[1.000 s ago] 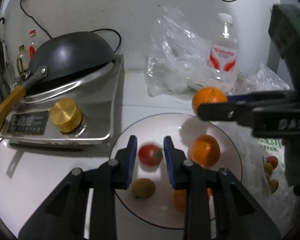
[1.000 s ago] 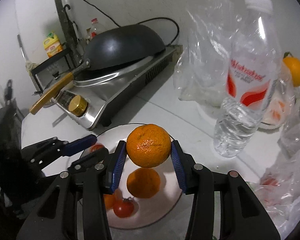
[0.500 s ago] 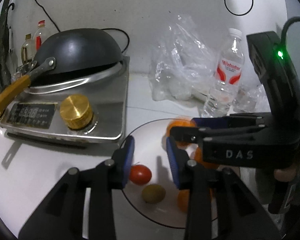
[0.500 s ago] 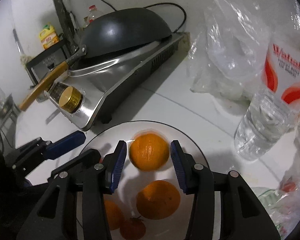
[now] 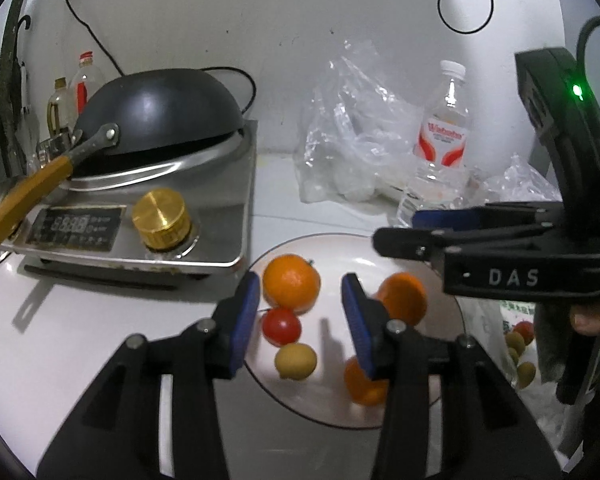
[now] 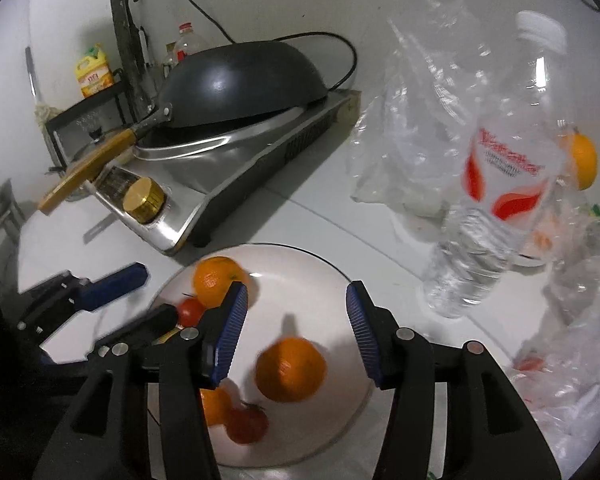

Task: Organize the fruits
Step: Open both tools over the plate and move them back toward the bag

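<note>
A white plate (image 5: 332, 248) (image 6: 300, 264) holds three oranges, red tomatoes and a small yellow-green fruit (image 5: 295, 361). The newest orange (image 5: 291, 285) (image 6: 214, 280) lies at the plate's far left edge, next to a tomato (image 5: 281, 325). My left gripper (image 5: 300, 320) is open and empty, low over the plate's left side. My right gripper (image 6: 294, 332) is open and empty above the plate, over another orange (image 6: 290, 369); it shows in the left wrist view (image 5: 396, 229) at the right.
An induction cooker (image 5: 140, 216) with a black wok (image 5: 160, 116) stands left of the plate. A water bottle (image 5: 440, 152) and clear plastic bags (image 5: 348, 128) stand behind. A bag with small fruits (image 5: 520, 344) lies right. One orange (image 6: 584, 162) sits behind the bottle.
My right gripper carried an orange down to the plate, opened and let it go, then drew back. The orange now lies at the plate's far left edge. My left gripper pulled back slightly.
</note>
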Tool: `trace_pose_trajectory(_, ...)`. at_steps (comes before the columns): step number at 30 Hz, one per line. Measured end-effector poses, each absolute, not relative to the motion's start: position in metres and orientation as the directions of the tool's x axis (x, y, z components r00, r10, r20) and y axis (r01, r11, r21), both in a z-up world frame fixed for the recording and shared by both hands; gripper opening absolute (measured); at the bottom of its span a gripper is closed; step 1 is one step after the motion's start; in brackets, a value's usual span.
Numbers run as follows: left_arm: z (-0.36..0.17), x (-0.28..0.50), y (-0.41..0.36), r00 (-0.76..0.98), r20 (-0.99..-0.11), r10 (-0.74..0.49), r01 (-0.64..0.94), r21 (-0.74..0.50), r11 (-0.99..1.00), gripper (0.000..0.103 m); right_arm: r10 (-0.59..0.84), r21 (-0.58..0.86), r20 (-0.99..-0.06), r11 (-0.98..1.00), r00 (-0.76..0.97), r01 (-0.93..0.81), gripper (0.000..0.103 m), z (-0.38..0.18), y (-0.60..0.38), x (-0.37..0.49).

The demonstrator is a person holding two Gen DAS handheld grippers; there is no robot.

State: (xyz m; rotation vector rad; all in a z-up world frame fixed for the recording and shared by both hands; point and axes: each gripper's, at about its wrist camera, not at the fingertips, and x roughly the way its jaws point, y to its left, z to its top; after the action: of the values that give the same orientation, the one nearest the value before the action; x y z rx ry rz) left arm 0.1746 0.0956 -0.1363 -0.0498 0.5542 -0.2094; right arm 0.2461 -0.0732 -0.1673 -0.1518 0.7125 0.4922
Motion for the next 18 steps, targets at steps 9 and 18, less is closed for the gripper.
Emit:
trace_pose_trajectory(9,-0.121,0.146,0.080,0.847,-0.489,-0.208,0.189,-0.089,0.978,0.044,0.336,-0.001,-0.642,0.899,0.690,-0.438,0.054,-0.159,-0.112,0.215)
trace_pose_trajectory(18,-0.103,0.121,0.054,0.861,-0.464,-0.209,0.213,-0.045,0.976,0.046,0.345,0.005,-0.606,0.903,0.717,-0.430,0.054,-0.146,-0.142,0.183)
